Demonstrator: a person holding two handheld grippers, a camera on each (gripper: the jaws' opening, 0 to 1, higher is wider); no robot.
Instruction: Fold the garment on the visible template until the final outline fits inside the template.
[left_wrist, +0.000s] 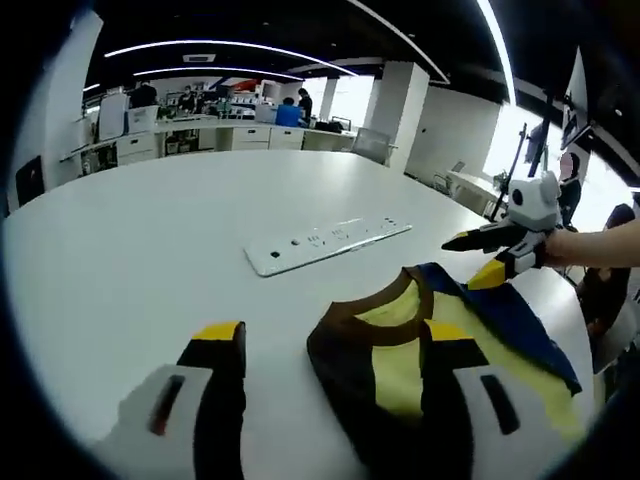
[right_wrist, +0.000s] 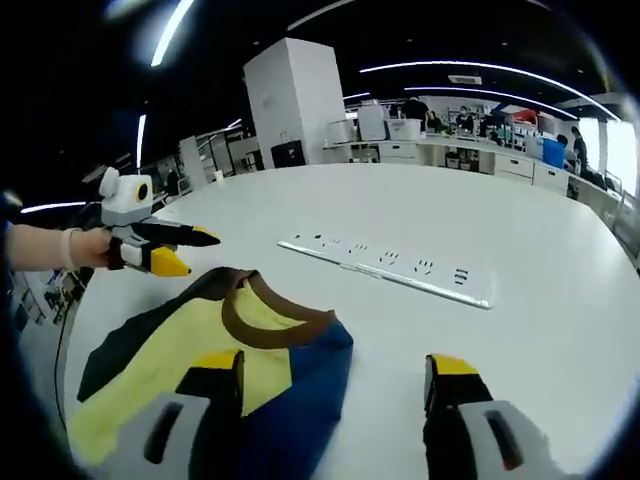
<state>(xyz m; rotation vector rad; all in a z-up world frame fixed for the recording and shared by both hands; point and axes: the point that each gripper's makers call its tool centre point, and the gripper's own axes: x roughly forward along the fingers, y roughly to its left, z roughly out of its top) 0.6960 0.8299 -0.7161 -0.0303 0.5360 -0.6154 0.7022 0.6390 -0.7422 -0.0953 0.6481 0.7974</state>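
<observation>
Although both tools hover right over the cloth, neither has a hold on it: in the left gripper view the left gripper (left_wrist: 335, 372) stands with its jaws spread wide, one yellow-tipped jaw over bare table and the other over the garment (left_wrist: 440, 350), with nothing between them. In the right gripper view the right gripper (right_wrist: 335, 385) is likewise spread apart, its one jaw above the cloth's blue edge and the other above the white surface, and empty. Seen from the opposite side in each view, each tool sits just past the garment's far edge with its jaws splayed, the person's hand (left_wrist: 590, 245) behind it. The garment is a yellow top with a brown neckband (right_wrist: 270, 310) and dark blue panels; it lies on the white table (left_wrist: 150, 250) near the edge where the person stands, rumpled, with at least one blue panel thrown over the yellow body, and the neck opening faces toward the middle of the table. Beyond it, apart from the cloth, a long white power strip (right_wrist: 390, 270) lies flat. I cannot make out any template outline on or under the cloth, so I cannot say whether the shape fits it. By my judgement the work is at an early or middle stage: some folding over is visible, but the outline is loose and uneven, and tidying, further folds and a check against the template are left.
</observation>
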